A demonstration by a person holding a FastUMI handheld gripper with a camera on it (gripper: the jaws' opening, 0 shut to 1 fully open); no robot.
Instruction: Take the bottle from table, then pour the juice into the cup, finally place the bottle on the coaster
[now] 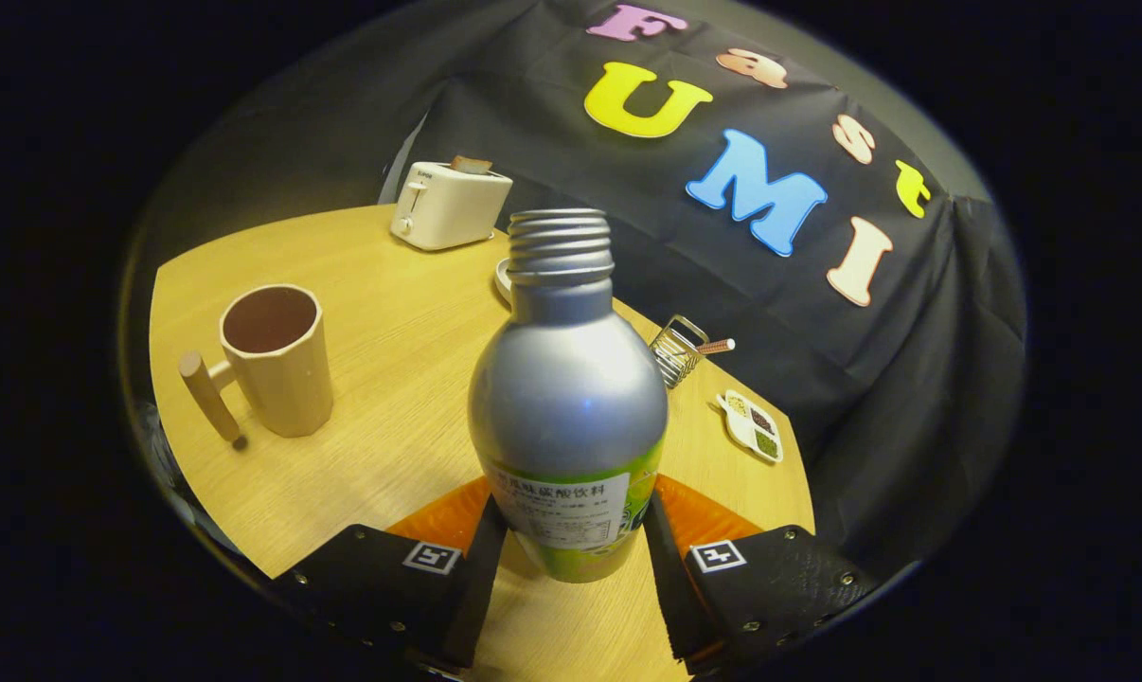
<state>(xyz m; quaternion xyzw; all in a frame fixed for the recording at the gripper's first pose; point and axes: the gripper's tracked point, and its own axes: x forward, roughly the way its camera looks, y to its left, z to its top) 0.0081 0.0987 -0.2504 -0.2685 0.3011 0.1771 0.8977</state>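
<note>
A silver metal bottle with an open threaded neck sits clamped between the gripper fingers, over an orange coaster. Pouring seems next: carry it left to the beige wooden-handled cup, then tilt.
</note>
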